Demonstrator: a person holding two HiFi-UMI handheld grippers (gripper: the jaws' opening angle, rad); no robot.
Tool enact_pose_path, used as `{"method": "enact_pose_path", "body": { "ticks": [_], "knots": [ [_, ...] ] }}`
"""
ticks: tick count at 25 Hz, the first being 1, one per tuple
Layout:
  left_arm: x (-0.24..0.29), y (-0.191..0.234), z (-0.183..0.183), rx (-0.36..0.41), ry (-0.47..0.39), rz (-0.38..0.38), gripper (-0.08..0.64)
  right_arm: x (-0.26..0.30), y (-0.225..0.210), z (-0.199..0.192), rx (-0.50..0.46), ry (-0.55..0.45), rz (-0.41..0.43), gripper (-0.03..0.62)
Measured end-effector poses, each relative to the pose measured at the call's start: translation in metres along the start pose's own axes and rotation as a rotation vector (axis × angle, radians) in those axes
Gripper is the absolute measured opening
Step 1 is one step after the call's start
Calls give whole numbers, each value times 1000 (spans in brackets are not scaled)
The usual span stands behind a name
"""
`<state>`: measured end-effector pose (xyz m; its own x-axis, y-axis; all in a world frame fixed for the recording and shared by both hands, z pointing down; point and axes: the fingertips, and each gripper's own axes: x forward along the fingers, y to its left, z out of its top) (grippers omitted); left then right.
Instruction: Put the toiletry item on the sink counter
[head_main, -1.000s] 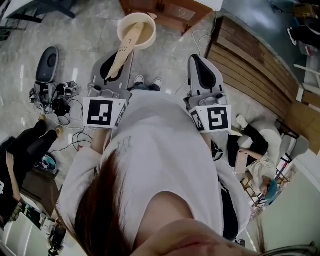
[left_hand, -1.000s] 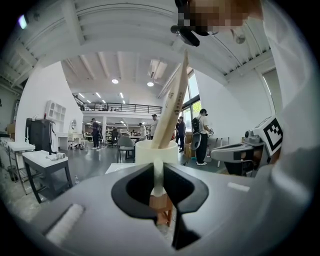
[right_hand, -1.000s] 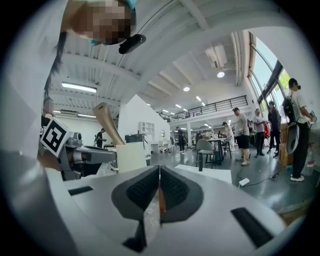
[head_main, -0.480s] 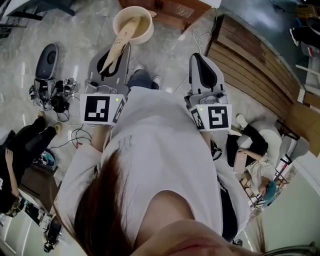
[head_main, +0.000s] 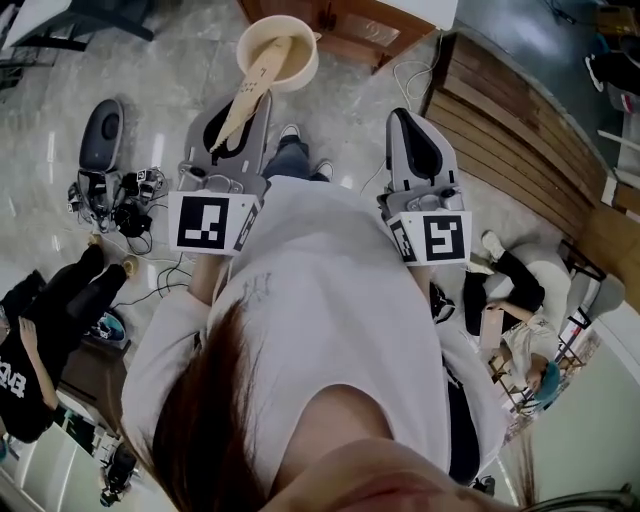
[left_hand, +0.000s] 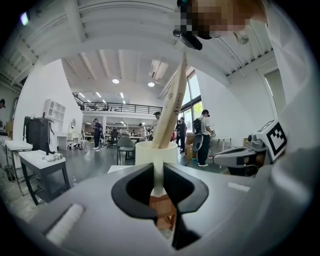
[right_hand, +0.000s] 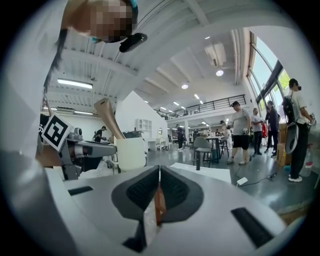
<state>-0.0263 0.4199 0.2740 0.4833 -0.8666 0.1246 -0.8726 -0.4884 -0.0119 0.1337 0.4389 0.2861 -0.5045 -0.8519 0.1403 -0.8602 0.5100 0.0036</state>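
Observation:
A cream toiletry tube (head_main: 247, 95) is clamped in my left gripper (head_main: 238, 112), which is shut on its narrow end. In the head view the tube's wide end reaches over the mouth of a cream cup (head_main: 277, 52). In the left gripper view the tube (left_hand: 171, 107) rises from between the jaws and crosses in front of the cup (left_hand: 150, 152). My right gripper (head_main: 408, 120) is beside it at the same height, shut with nothing in it (right_hand: 159, 175). The right gripper view shows the left gripper (right_hand: 87, 148), the cup (right_hand: 131, 152) and the tube (right_hand: 107, 117).
The cup stands on a wooden stand (head_main: 345, 28). A slatted wooden platform (head_main: 510, 130) lies to the right. On the floor at the left are a spare gripper and cables (head_main: 100, 150). People sit at the left (head_main: 40, 330) and at the right (head_main: 520, 300).
The head view has shifted a little. Both grippers keep their places and the left one still holds the tube by the cup.

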Motion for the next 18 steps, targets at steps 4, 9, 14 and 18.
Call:
{"method": "enact_pose_path", "body": {
  "ticks": [4, 9, 14, 18],
  "knots": [
    [21, 33, 9, 11, -4, -21, 49, 38, 3, 13, -1, 2, -4, 11],
    [40, 70, 19, 35, -17, -45, 49, 77, 6, 25, -10, -6, -32, 11],
    [52, 95, 17, 23, -16, -58, 49, 100, 2, 21, 4, 5, -66, 11],
    [54, 114, 13, 18, -15, -58, 49, 112, 6, 16, 16, 19, -90, 11]
  ]
}}
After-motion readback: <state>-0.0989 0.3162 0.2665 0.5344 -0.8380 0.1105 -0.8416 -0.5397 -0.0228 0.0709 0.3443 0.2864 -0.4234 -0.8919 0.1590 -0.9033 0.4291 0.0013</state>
